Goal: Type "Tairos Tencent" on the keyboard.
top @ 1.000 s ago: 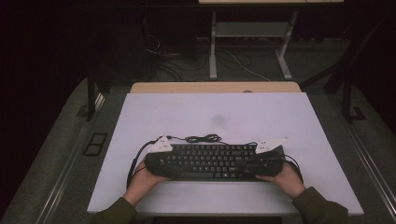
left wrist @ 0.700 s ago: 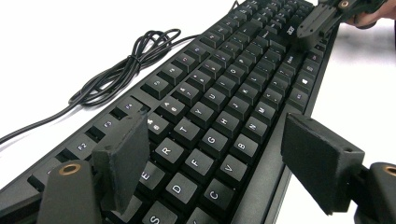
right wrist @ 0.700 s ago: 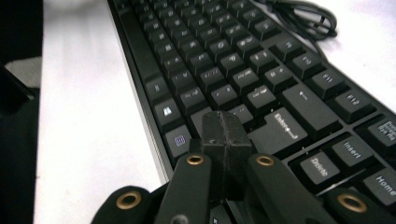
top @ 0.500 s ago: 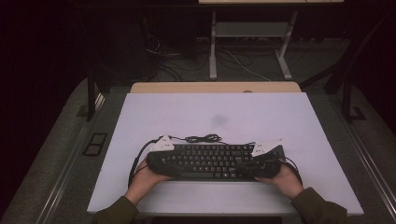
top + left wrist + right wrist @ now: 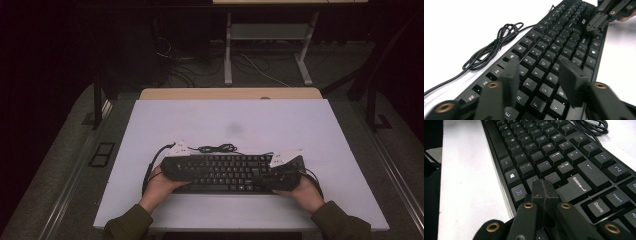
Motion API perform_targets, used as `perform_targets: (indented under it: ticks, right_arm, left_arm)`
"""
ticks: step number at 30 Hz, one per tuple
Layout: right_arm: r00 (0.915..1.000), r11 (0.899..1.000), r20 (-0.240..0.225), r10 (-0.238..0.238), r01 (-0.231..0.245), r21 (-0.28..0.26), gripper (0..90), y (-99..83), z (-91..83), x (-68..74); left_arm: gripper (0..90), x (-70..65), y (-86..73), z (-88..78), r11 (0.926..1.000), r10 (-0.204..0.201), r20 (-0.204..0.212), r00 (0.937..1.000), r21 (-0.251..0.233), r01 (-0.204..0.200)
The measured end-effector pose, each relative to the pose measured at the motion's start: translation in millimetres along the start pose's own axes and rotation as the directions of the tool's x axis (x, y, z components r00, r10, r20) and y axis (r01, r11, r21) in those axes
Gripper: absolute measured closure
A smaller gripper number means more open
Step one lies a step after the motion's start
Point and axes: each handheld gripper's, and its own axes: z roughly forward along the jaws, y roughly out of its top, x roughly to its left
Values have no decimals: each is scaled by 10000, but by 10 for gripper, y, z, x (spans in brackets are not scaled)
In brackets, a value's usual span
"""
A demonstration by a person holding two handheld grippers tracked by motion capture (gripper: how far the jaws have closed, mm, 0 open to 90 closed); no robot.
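Observation:
A black keyboard (image 5: 230, 172) lies across the near part of the white table (image 5: 225, 120), its coiled cable (image 5: 217, 148) just behind it. My left gripper (image 5: 192, 167) hovers over the keyboard's left end. In the left gripper view its jaws (image 5: 541, 82) stand apart above the letter keys (image 5: 554, 50); they have just been closing, with nothing gripped between them. My right gripper (image 5: 272, 172) sits over the right end. Its jaws (image 5: 544, 192) are pressed together, shut on nothing, just above the keys (image 5: 549, 152) beside the Enter key.
The cable (image 5: 491, 50) loops on the table behind the function-key row. The right gripper (image 5: 604, 15) shows at the keyboard's far end in the left gripper view. Bare white table (image 5: 469, 182) runs in front of the keyboard. A desk frame (image 5: 265, 45) stands on the floor beyond.
Both hands have stayed at the keyboard's ends. The left gripper's grey plate has edged slightly to the right; the keyboard lies where it was.

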Motion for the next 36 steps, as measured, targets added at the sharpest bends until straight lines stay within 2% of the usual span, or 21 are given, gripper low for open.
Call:
perform_targets:
  ticks: [6,9,12,16,24,36]
  right_arm:
    - [10000,10000,19,0,0,7,893,0,0,3]
    - [10000,10000,16,9,-9,-1,894,0,0,3]
    - [10000,10000,19,13,-13,3,893,0,0,3]
    - [10000,10000,42,2,-2,2,894,0,0,5]
    - [10000,10000,46,1,-1,15,893,0,-1,6]
    - [10000,10000,42,-12,12,11,894,1,-1,5]
  left_arm:
    - [805,24,10,34,9997,-64,-46,10000,223,65]
    - [887,42,17,53,9993,-57,-5,10000,376,57]
    - [891,56,19,100,9986,-109,53,9999,515,106]
    - [891,54,16,157,9959,31,31,10000,901,-34]
    - [892,50,10,172,9933,111,-20,9999,1154,-108]
    - [892,41,36,99,9969,-44,-111,9999,782,53]
